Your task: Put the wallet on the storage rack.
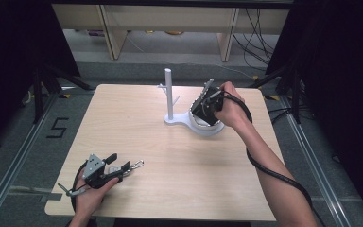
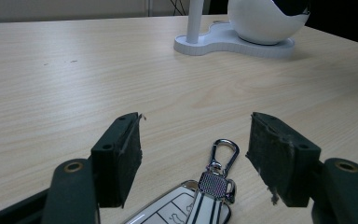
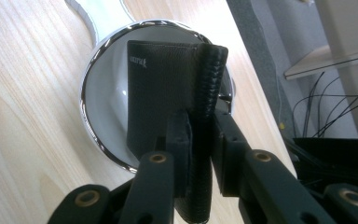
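Wallet (image 3: 163,100) is clamped in the right gripper (image 3: 200,154) right over the bowl (image 3: 103,109); left gripper (image 2: 193,156) sits wide open around the car key (image 2: 186,205), well away from the bowl.

Your counter (image 1: 137,123) is pale wood grain. A white stand (image 1: 189,120) with an upright post and a round bowl sits toward its far right; a car key fob (image 2: 186,205) with metal clip lies near your left corner.
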`<state>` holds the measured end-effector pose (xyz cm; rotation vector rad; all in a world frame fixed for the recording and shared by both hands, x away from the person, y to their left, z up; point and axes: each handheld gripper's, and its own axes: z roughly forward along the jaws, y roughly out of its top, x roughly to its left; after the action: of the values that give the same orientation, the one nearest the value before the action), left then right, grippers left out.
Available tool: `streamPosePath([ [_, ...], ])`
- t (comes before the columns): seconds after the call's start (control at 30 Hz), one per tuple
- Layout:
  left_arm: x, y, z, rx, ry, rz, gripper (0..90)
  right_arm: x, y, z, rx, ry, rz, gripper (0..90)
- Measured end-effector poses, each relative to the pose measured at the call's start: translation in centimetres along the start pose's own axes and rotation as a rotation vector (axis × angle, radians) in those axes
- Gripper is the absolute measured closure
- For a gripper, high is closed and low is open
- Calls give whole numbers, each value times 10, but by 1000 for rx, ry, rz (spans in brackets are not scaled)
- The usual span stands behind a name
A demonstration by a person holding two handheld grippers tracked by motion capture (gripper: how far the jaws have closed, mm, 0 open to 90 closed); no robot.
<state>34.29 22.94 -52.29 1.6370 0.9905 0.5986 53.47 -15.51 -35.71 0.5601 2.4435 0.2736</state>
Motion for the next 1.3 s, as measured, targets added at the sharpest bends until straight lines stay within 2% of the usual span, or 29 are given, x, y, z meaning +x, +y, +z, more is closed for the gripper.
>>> streamPosePath([
  [0.07, 0, 0, 0, 1, 1, 2, 339, -2, 0, 5, -11, 18, 19, 742],
  [0.17, 0, 0, 0, 0, 0, 0, 339, -6, -2, 8, -27, 5, 79, 640],
  [0.33, 0, 0, 0, 2, 0, 1, 339, -14, -7, 2, -70, -16, 163, 549],
  [0.37, 0, 0, 0, 3, 0, 3, 339, -15, -9, 1, -73, -16, 198, 528],
  [0.43, 0, 0, 0, 3, 1, 5, 340, -17, -14, -2, -86, -20, 231, 500],
  [0.47, 0, 0, 0, 3, 1, 4, 339, -19, -16, -3, -105, -13, 245, 495],
  [0.6, 1, 0, 2, -10, -12, 20, 339, -20, -30, -13, -149, 49, 380, 512],
  [0.67, 1, 1, 2, -9, -13, 26, 339, -20, -37, -17, -178, 67, 428, 513],
  [0.77, 0, 0, 2, -3, -6, 18, 338, -18, -49, -26, -201, 63, 474, 535],
  [0.8, 1, 1, 2, -9, -11, 27, 338, -16, -53, -28, -213, 87, 514, 547],
  [0.87, 0, 0, 1, 7, 9, 7, 337, -13, -63, -33, -226, 99, 542, 564],
  [0.97, -1, 0, 1, 7, 16, -9, 337, -5, -79, -35, -242, 109, 564, 584],
  [1.0, 0, 0, 1, 10, 15, 2, 336, -2, -84, -36, -241, 127, 590, 587],
  [1.17, -1, 0, 1, 13, 19, -6, 336, 17, -113, -30, -243, 162, 643, 576],
  [1.2, 1, 1, 3, -1, 3, 15, 336, 21, -116, -28, -247, 166, 666, 569],
  [1.23, 0, 1, 2, 6, 9, 11, 337, 24, -122, -27, -248, 170, 656, 562],
  [1.27, -1, 0, 1, 14, 23, -9, 336, 28, -127, -26, -244, 179, 677, 555],
  [1.3, -1, 0, 1, 13, 20, 1, 336, 31, -132, -25, -253, 178, 673, 548],
])
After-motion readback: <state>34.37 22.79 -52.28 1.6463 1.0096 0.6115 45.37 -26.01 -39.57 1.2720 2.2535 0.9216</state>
